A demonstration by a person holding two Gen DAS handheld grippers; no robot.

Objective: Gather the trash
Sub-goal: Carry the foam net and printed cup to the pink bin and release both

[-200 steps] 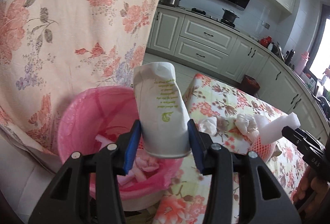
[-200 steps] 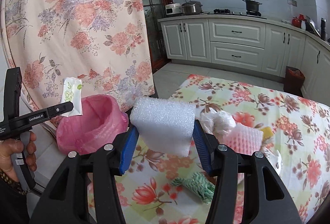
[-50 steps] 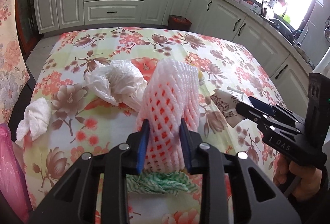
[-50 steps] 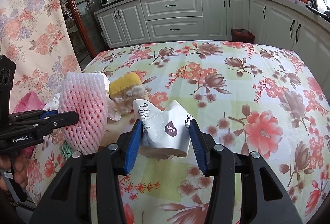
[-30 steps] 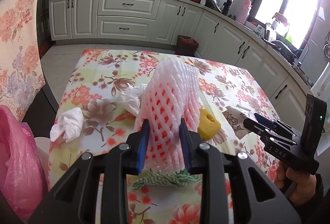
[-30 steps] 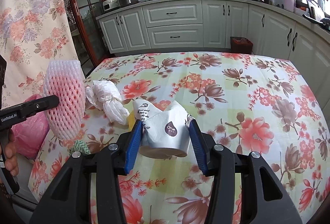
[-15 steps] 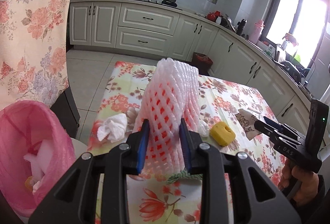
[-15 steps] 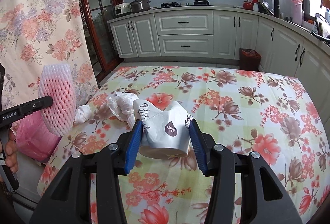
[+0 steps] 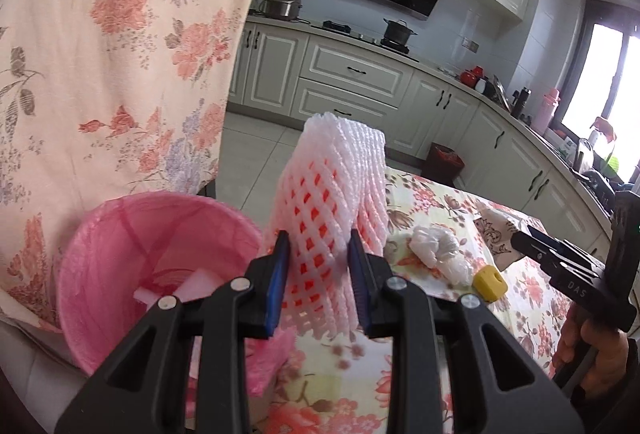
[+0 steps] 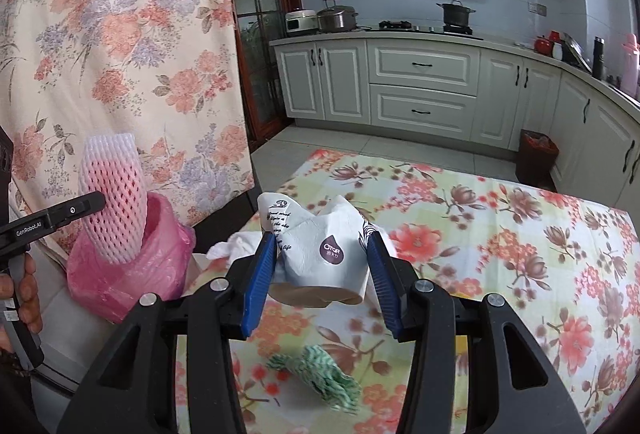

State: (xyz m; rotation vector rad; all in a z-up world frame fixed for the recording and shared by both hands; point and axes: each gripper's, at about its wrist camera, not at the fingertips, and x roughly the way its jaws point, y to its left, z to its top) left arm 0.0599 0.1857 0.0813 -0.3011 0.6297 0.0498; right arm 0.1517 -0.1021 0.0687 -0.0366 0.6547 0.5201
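Note:
My left gripper (image 9: 318,274) is shut on a pink and white foam fruit net (image 9: 336,202), held upright just right of the pink-lined trash bin (image 9: 120,234). In the right wrist view the net (image 10: 114,194) hangs over the bin (image 10: 160,270). White foam pieces (image 9: 188,284) lie inside the bin. My right gripper (image 10: 322,274) is shut on a crumpled white paper cup (image 10: 320,246) above the floral table (image 10: 520,254), right of the bin.
On the table lie a white plastic wad (image 9: 436,250), a yellow piece (image 9: 490,280), a green-white string bundle (image 10: 320,378) and a white tissue (image 10: 236,246). A floral curtain (image 9: 100,54) hangs behind the bin. Kitchen cabinets (image 10: 420,94) stand far behind.
My left gripper has swung left with the foam net from over the table to the bin. My right gripper has followed leftward with the paper cup.

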